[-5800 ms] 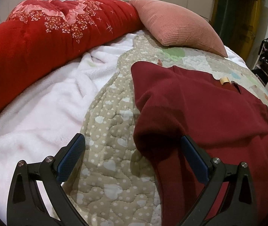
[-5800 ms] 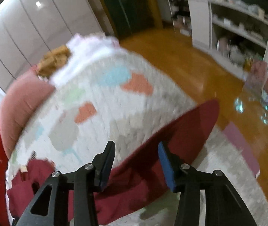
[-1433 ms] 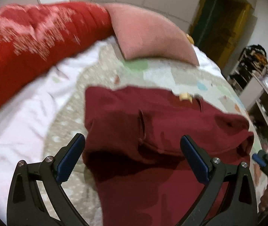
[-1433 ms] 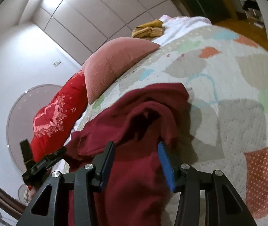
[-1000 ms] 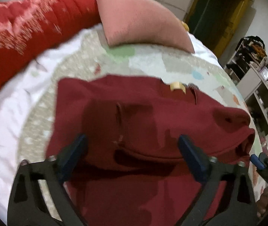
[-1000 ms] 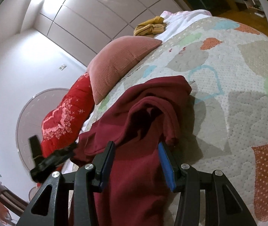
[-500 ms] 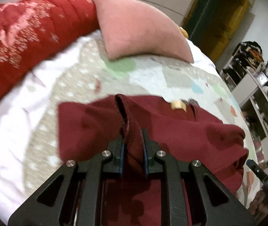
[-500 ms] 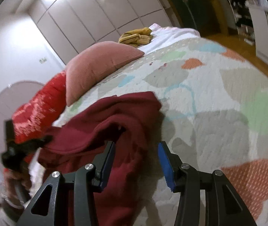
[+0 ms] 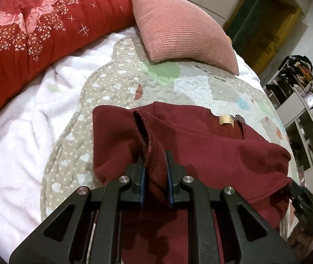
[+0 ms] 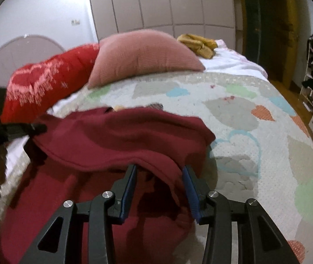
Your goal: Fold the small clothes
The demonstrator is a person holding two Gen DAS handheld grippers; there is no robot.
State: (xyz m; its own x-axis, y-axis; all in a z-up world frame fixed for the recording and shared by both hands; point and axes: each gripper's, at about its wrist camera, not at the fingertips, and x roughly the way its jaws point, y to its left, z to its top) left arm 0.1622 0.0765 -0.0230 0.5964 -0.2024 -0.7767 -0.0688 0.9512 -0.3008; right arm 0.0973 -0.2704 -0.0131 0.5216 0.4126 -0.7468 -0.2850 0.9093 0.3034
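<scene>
A dark red garment (image 9: 211,151) lies rumpled on the patchwork quilt (image 9: 200,88), a pale label (image 9: 226,119) near its far edge. My left gripper (image 9: 155,167) is shut on a raised ridge of its cloth, which runs away from the pads. In the right wrist view the garment (image 10: 116,136) bulges toward me. My right gripper (image 10: 159,176) straddles its near right fold; the jaws are closing with the cloth between them, and the blue pads (image 10: 189,189) do not clearly press it. The left gripper (image 10: 13,128) shows at that view's left edge, blurred.
A pink ribbed pillow (image 9: 178,30) and a red flowered duvet (image 9: 35,33) lie along the far side. White fleece (image 9: 13,132) covers the left of the bed. Yellow-brown clothes (image 10: 198,41) sit behind the pillow. Shelves (image 9: 306,118) stand beyond the bed's right edge.
My left gripper closed from wide open onto a ridge of the red garment and drew it up. My right gripper rolled upright, moved onto the garment's right fold, and its jaws narrowed.
</scene>
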